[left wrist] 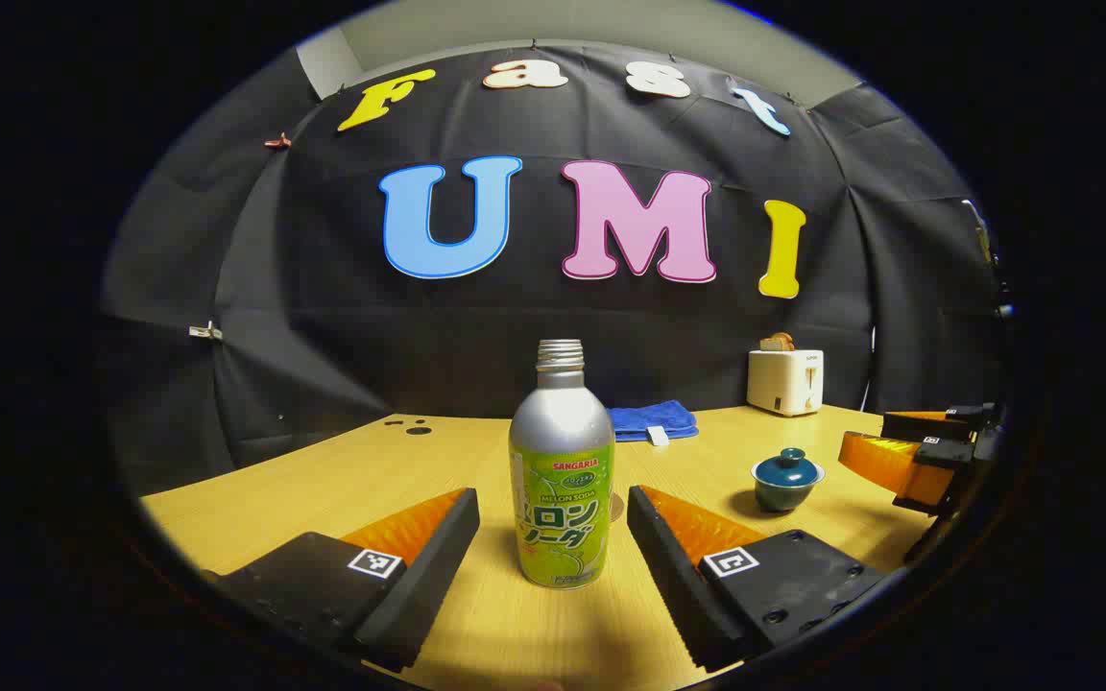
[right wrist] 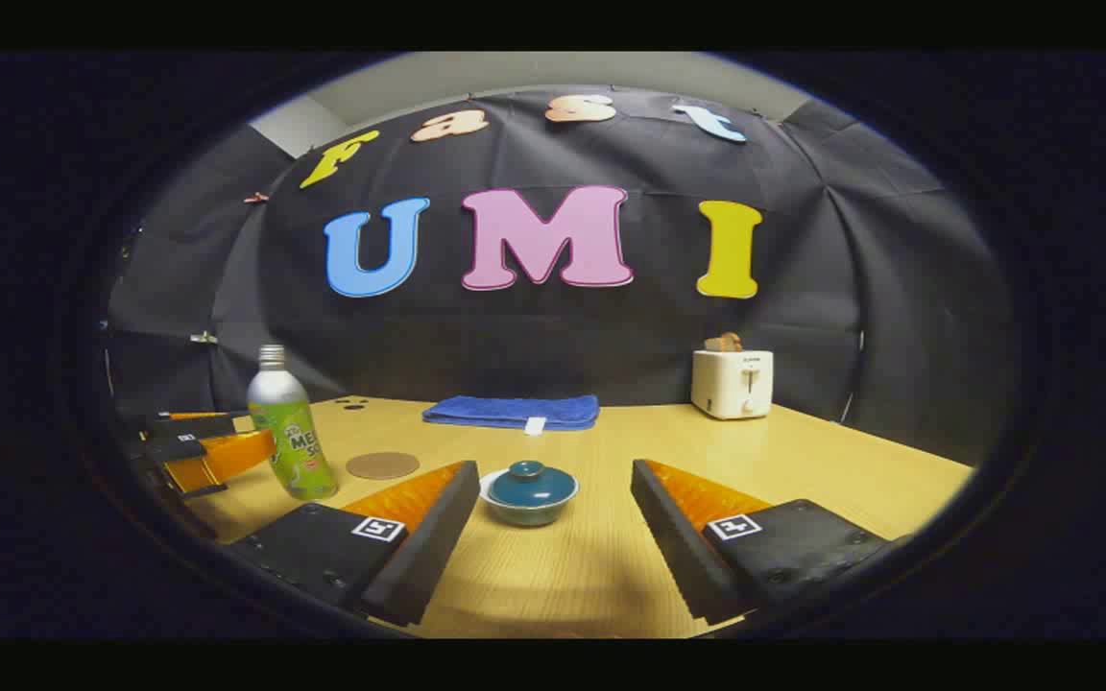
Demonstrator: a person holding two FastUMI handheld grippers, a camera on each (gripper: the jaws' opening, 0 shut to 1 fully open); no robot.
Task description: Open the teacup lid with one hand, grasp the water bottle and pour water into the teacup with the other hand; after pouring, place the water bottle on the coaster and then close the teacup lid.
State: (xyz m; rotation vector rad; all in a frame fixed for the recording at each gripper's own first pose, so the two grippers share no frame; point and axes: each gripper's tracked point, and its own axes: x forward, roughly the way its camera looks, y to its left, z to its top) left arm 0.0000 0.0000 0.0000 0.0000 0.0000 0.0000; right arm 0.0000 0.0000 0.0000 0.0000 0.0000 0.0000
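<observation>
A silver and green water bottle (left wrist: 561,470) with no cap stands upright on the table between the fingers of my open left gripper (left wrist: 551,501), with a gap on each side. Its base hides most of the round cork coaster (left wrist: 617,506). The dark teal teacup (left wrist: 788,480) stands to the right with its lid on. In the right gripper view the teacup (right wrist: 528,494) sits just ahead of my open right gripper (right wrist: 555,478), slightly left of centre, with its lid (right wrist: 526,475) untouched. Further left stand the coaster (right wrist: 382,465), the bottle (right wrist: 290,427) and the left gripper (right wrist: 212,451).
A folded blue towel (right wrist: 513,411) lies at the back of the wooden table (right wrist: 803,461). A white toaster (right wrist: 732,382) with bread in it stands at the back right. The right gripper (left wrist: 908,456) shows at the right edge of the left gripper view.
</observation>
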